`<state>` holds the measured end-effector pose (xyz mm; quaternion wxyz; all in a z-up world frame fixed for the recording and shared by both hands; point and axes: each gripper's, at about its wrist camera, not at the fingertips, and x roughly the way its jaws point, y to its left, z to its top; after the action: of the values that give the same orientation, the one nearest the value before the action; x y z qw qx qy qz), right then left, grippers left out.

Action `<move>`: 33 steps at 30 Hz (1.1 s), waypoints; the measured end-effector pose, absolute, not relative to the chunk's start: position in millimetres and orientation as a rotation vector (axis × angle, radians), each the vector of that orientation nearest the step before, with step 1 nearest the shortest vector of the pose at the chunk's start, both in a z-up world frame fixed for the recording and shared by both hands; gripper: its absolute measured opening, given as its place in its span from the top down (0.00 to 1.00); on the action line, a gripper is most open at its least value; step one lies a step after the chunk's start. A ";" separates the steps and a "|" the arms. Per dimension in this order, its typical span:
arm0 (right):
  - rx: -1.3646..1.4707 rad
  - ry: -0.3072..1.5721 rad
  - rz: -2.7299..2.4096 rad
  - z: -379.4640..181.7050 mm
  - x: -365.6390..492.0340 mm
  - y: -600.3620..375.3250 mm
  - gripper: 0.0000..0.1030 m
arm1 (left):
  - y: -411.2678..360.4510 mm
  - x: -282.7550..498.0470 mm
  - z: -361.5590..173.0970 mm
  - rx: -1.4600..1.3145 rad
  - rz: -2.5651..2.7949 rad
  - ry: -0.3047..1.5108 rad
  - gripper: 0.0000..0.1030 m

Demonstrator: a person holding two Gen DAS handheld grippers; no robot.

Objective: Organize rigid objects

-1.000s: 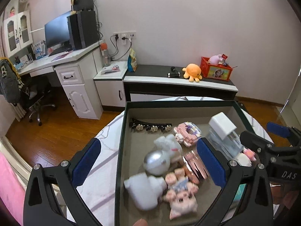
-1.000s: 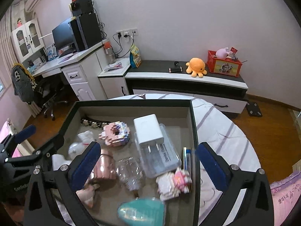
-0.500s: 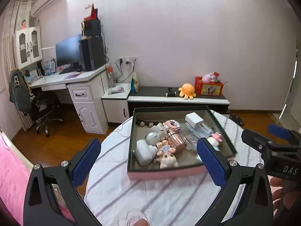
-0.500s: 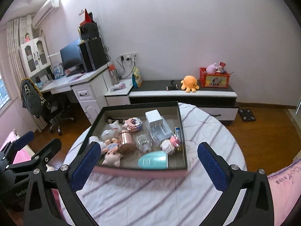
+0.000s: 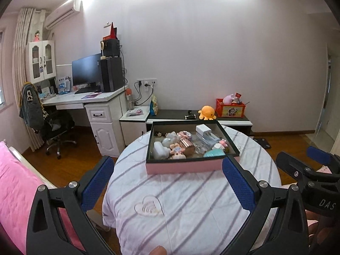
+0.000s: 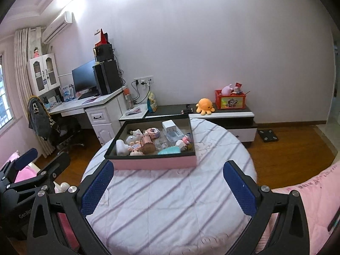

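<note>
Pink-sided, with a dark rim, the tray (image 5: 184, 167) is sitting on the far half of the round striped tablecloth (image 5: 191, 201), holding a jumble of small rigid items: a white charger (image 5: 203, 129), a rose-gold can (image 5: 187, 146), a teal case (image 5: 214, 153). Both grippers are pulling back from it: a second ago they were hovering right over the contents. The left gripper (image 5: 167, 182) and right gripper (image 6: 167, 184) are both gaping wide, carrying nothing, so sorting is probably finished or pausing.
</note>
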<state>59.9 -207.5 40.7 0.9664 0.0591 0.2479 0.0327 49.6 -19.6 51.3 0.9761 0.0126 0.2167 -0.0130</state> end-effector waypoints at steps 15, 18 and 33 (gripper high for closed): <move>0.080 0.399 0.015 47.1 -18.4 -202.7 0.00 | -25.8 -20.8 57.7 0.011 -0.020 0.379 0.00; 0.067 0.376 -0.002 48.5 -26.2 -200.5 0.00 | -29.1 -27.1 59.6 0.024 -0.016 0.363 0.00; 0.075 0.382 -0.017 46.5 -31.3 -205.6 0.00 | -26.1 -30.5 56.5 0.020 -0.019 0.382 0.00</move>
<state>-31.3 -205.6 46.5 0.9811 0.0375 0.1898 -0.0085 -30.5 -26.1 56.5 0.9818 0.0101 0.1896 -0.0093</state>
